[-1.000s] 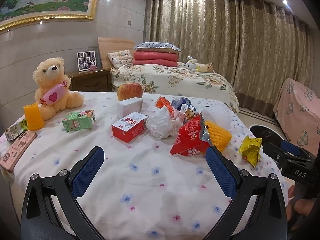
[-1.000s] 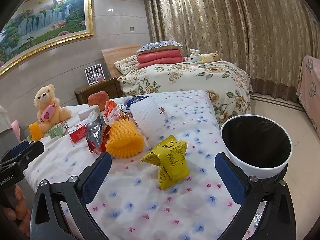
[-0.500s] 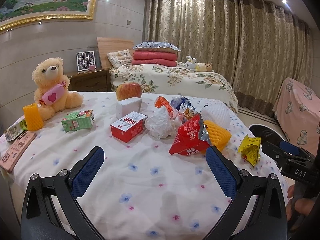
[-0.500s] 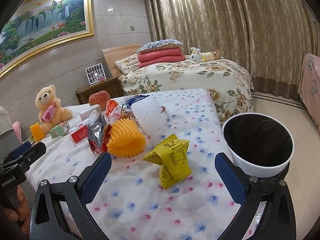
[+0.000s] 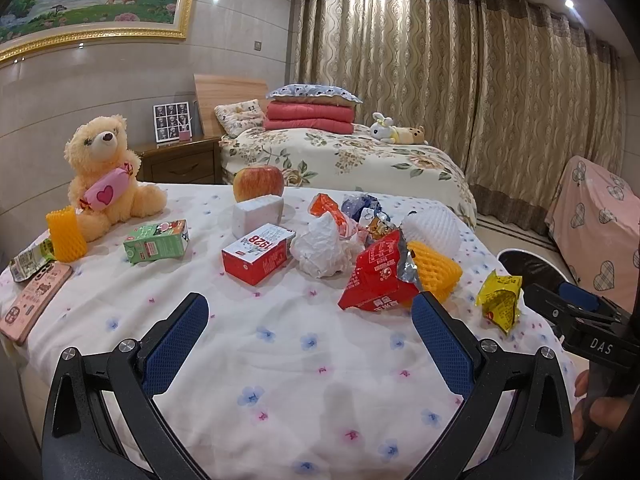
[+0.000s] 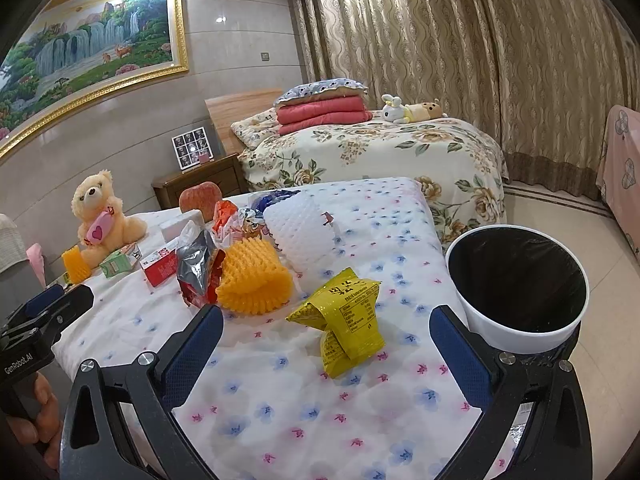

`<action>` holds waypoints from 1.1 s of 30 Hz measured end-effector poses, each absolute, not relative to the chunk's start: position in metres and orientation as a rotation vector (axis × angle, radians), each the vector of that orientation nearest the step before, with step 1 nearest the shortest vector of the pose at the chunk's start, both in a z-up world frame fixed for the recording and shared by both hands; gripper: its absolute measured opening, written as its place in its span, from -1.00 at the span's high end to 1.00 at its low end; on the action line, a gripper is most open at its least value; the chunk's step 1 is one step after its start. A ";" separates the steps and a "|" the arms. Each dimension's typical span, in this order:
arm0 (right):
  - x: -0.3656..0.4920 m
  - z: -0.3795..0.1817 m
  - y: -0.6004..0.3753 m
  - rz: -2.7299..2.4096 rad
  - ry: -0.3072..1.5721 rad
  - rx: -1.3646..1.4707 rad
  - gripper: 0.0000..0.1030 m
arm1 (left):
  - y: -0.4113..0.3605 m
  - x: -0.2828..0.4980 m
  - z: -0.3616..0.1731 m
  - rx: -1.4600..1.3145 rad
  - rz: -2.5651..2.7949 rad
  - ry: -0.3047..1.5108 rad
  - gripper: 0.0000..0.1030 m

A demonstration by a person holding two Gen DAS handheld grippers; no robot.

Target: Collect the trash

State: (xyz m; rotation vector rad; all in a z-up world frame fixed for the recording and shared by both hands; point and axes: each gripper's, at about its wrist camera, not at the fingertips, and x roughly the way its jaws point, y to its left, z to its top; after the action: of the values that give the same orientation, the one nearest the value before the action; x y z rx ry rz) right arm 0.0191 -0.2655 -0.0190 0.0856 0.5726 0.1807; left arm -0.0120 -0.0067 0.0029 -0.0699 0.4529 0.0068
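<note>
**Bed-top litter and two grippers: itemised count**

Surface: one bed (image 5: pixel 280 360) under a white flower-print sheet.

Trash, counted:
- One yellow wrapper (image 6: pixel 346 320), crumpled, lying apart from the rest near the bed's edge, at 12 o'clock from the right gripper and between its fingers in the right wrist view.
- One red foil packet (image 5: pixel 374 276), torn open, silver lining showing; it leans against the orange foam net.
- Two orange foam nets: one large (image 6: pixel 254 280) touching the red packet, one small (image 5: pixel 64 234) standing upright just beside the teddy.
- One white foam net (image 6: pixel 300 232), behind the large orange one.
- One crumpled white paper (image 5: pixel 320 246), centre of the pile.
- Several small wrappers (image 5: pixel 360 210), orange and blue, behind the paper; exact number cannot be told.

Cartons: one red (image 5: pixel 258 254), one green (image 5: pixel 156 242), one white (image 5: pixel 258 214).

Other: one apple (image 5: pixel 258 182), one teddy bear (image 5: pixel 104 172), one pink phone (image 5: pixel 30 300) at 9 o'clock.

Receptacle: one white bin (image 6: pixel 520 292), black-lined, on the floor at 2 o'clock from the right gripper, beside the bed.

Left gripper (image 5: pixel 308 344): level above the sheet, fingers spread wide, holding nothing.

Right gripper (image 6: pixel 326 360): level, spread wide, empty, not touching the wrapper.
</note>
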 end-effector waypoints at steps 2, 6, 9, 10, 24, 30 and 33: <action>0.019 -0.019 -0.265 0.180 0.573 0.085 -1.00 | -0.007 -0.012 0.003 -0.069 0.007 0.453 -1.00; 0.019 -0.019 -0.265 0.181 0.574 0.086 -1.00 | -0.007 -0.012 0.003 -0.069 0.007 0.452 -1.00; 0.018 -0.019 -0.265 0.181 0.577 0.088 -1.00 | -0.007 -0.012 0.003 -0.069 0.006 0.452 -1.00; 0.018 -0.019 -0.264 0.181 0.578 0.088 -1.00 | -0.007 -0.012 0.003 -0.070 0.004 0.452 -1.00; 0.023 -0.027 -0.271 0.177 0.624 0.117 -1.00 | -0.009 -0.002 -0.006 -0.076 -0.019 0.509 -1.00; 0.028 -0.031 -0.278 0.158 0.653 0.129 -1.00 | -0.013 0.014 -0.014 -0.078 -0.047 0.559 -1.00; 0.033 -0.036 -0.283 0.146 0.683 0.147 -1.00 | -0.016 0.025 -0.020 -0.080 -0.074 0.592 -1.00</action>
State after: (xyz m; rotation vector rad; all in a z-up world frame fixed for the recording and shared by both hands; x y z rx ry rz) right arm 0.0334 -0.2830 -0.0358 0.1469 0.6830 0.1460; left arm 0.0248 -0.0155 -0.0201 -0.0796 0.5923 -0.0735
